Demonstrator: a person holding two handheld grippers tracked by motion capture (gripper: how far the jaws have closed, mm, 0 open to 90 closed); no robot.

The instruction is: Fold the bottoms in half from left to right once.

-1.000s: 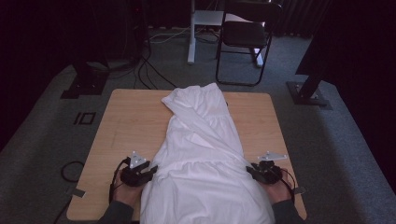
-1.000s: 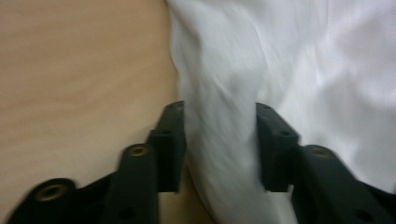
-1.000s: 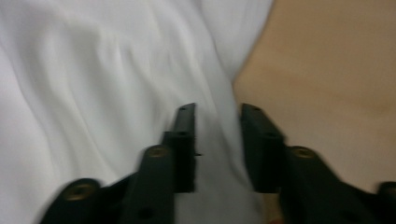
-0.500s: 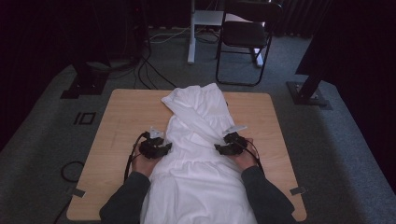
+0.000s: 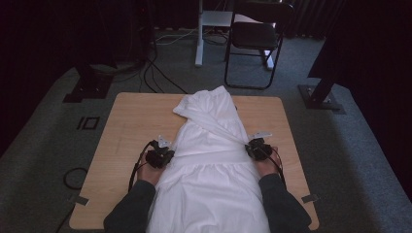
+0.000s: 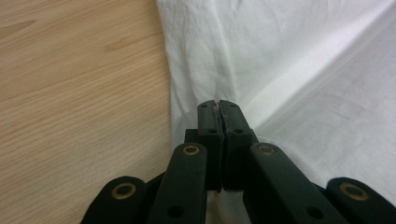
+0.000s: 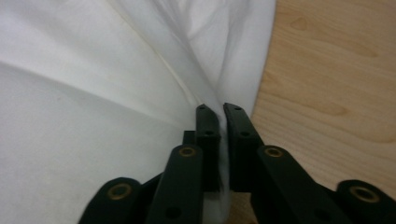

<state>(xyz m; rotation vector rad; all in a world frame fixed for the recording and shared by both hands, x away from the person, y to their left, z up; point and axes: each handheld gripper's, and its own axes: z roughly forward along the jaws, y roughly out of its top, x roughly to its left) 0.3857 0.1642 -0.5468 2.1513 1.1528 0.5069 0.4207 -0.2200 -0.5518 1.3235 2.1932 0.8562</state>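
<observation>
A white garment (image 5: 210, 194) lies lengthwise down the middle of the wooden table (image 5: 128, 121), its near end hanging over the front edge. My left gripper (image 5: 163, 156) is at the garment's left edge by the waist. In the left gripper view its jaws have just been closing, and the gripper (image 6: 218, 105) now stands shut on a fold of the white cloth (image 6: 289, 70). My right gripper (image 5: 256, 148) is at the opposite edge of the waist. Its jaws have also just been closing, and the gripper (image 7: 216, 109) now pinches a ridge of the cloth (image 7: 93, 93).
Bare table lies to either side of the garment. Beyond the far edge stand a black chair (image 5: 255, 36) and a white post (image 5: 199, 34). Dark stand bases (image 5: 90, 85) (image 5: 320, 97) sit on the carpet at both far corners, with cables (image 5: 73, 177) on the floor at left.
Both grippers moved from the near corners forward and inward to the garment's waist. The right one then shifted outward to the cloth's edge.
</observation>
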